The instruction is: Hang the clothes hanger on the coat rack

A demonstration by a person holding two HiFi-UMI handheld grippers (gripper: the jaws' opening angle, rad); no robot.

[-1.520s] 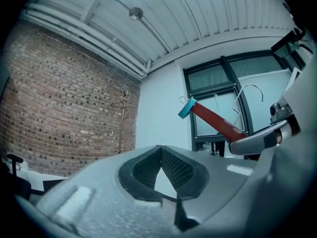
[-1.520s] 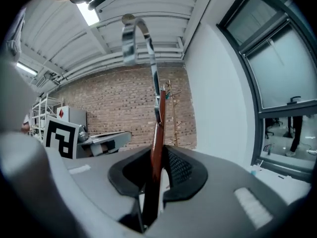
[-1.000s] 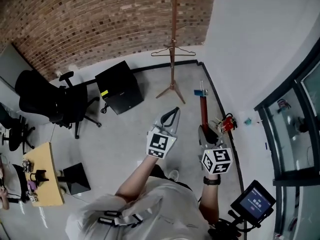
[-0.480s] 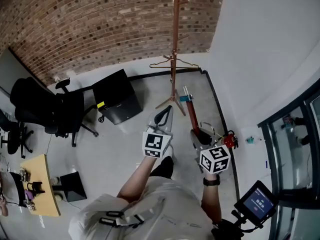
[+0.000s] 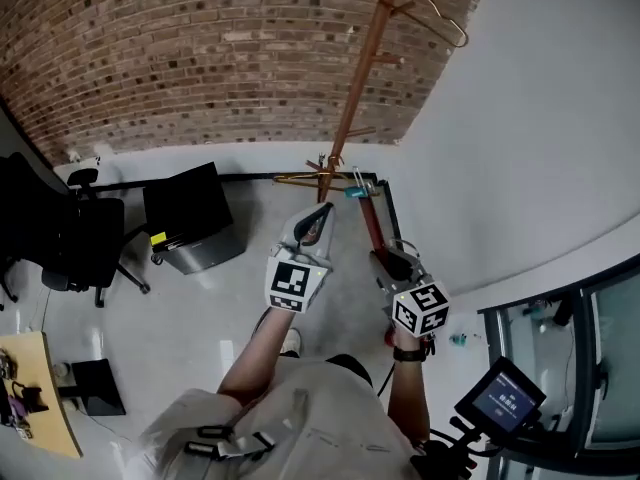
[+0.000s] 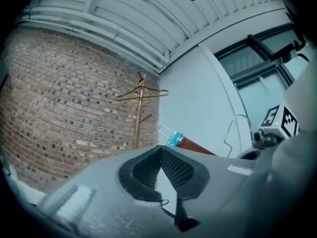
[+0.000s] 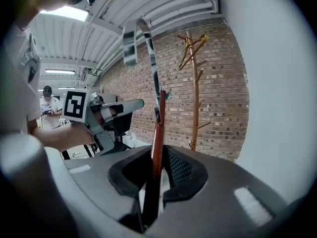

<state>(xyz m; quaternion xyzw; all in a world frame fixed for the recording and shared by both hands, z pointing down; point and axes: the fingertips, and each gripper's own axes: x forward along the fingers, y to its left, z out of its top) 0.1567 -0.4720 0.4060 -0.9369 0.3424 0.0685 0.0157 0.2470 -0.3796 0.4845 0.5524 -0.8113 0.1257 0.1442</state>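
Reddish-brown wood makes up the clothes hanger (image 5: 369,218), and the right gripper (image 5: 383,256) has it clamped: in the right gripper view its two padded jaws press on the wooden bar (image 7: 157,133) from both sides. The bar runs up and away from the jaws, and its metal hook (image 7: 139,38) curves above. A teal clip (image 5: 355,193) sits at the far end of the bar.

The hanger is not on the coat rack (image 5: 352,108). It is held out in the air in front of the person, with the rack beyond it against the brick wall (image 5: 200,48), close to the corner with the white wall (image 5: 520,118). A gold wire hanger (image 5: 435,13) hangs on an upper peg of the rack.

The left gripper (image 5: 318,216) is raised beside the right one. In the left gripper view its pads (image 6: 171,167) meet at the tips with nothing between them. A black cabinet (image 5: 190,218) stands on the floor to the left.
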